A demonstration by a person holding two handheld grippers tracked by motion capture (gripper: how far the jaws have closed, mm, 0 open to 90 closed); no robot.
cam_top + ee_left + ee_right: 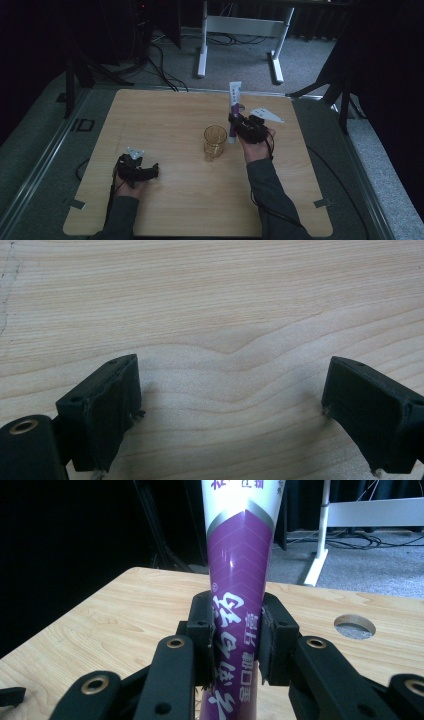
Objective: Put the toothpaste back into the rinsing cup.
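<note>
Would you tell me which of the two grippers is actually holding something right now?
The right gripper, clamped on the purple and white tube held upright beside the amber glass mug. The left gripper has its jaws wide apart over bare table.

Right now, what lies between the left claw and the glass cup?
Bare wooden table; the high view shows nothing between the left claw and the glass cup.
</note>
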